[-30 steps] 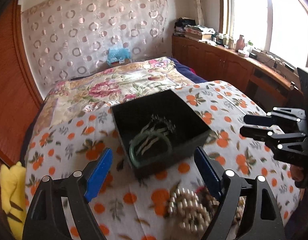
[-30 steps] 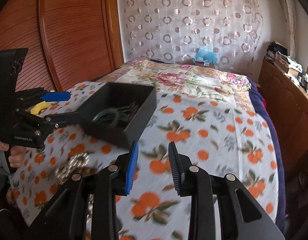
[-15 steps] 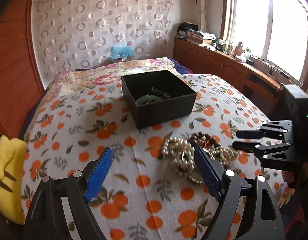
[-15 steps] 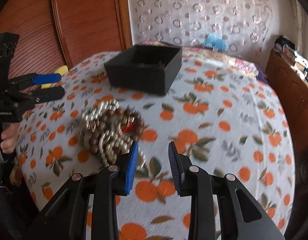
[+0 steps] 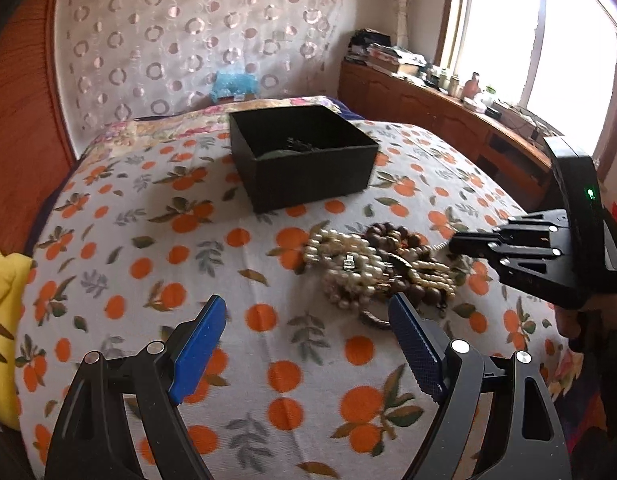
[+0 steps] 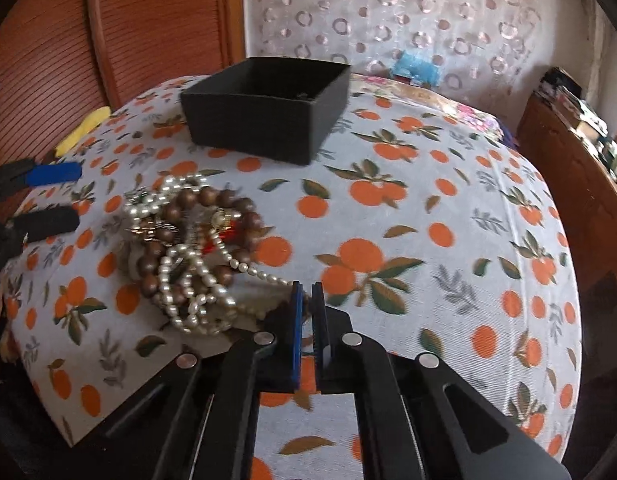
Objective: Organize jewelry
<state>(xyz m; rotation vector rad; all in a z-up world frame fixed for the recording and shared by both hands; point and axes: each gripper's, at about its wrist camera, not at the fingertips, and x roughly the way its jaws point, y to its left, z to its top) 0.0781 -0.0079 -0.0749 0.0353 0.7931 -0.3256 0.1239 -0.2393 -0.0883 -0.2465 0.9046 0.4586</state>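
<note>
A tangled pile of pearl strands and brown wooden beads [image 5: 382,264] [image 6: 188,240] lies on the orange-print cloth. A black open box [image 5: 304,156] [image 6: 268,106] stands behind it with a green bangle and dark jewelry inside. My left gripper [image 5: 308,348] is open and empty, just short of the pile. My right gripper [image 6: 306,296] is shut on the end of a pearl strand [image 6: 260,274] at the pile's near edge; it also shows in the left wrist view [image 5: 456,244].
The cloth covers a bed [image 5: 148,240]. A yellow soft toy [image 5: 4,320] lies at the left edge. A wooden cabinet [image 5: 448,120] with clutter runs under the window on the right. Wooden panels [image 6: 88,40] stand on the left.
Both grippers pulled back from the box toward the pile. My right gripper closed from open onto the pearl strand's end. My left gripper stayed open.
</note>
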